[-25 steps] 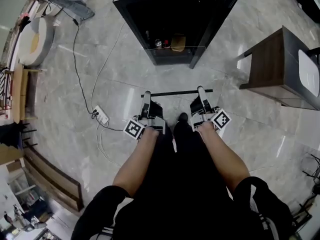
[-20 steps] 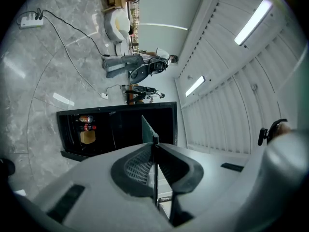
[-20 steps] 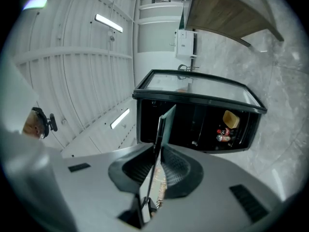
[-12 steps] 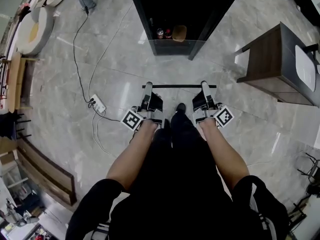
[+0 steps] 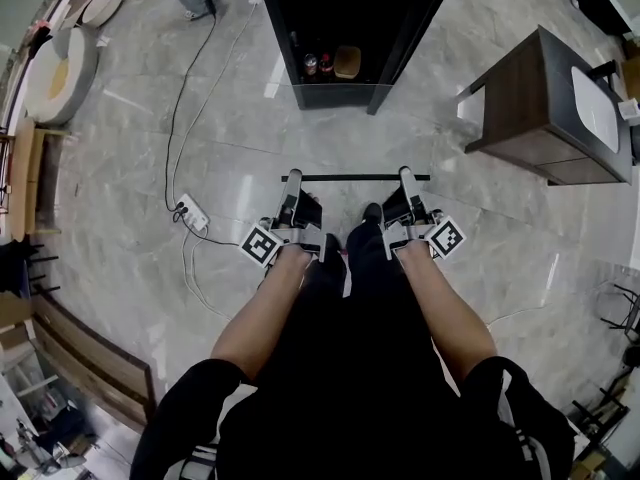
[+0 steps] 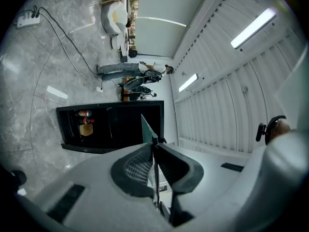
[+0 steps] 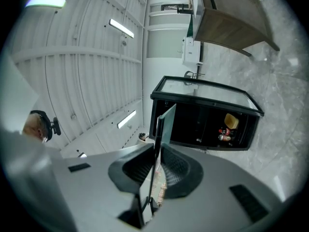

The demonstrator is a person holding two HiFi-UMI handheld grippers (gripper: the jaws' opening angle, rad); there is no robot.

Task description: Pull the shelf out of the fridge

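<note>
Head view, with the two gripper views. The left hand-held gripper (image 5: 292,180) and the right hand-held gripper (image 5: 405,178) are each nearly closed, their pads pinched on the thin glass shelf (image 5: 355,178), whose dark trim bar runs across between the two gripper tips. In the left gripper view the pane (image 6: 147,129) passes edge-on between the clamped jaws of that gripper (image 6: 154,151); the right gripper view shows the same for the pane (image 7: 166,122) and its gripper (image 7: 157,156). The shelf hangs over the marble floor (image 5: 130,168), well apart from the open fridge (image 5: 335,95), where cans and a yellow item (image 5: 347,61) sit low inside. Judged from this, the pull-out is done; only carrying off or setting down the shelf could remain.
</note>
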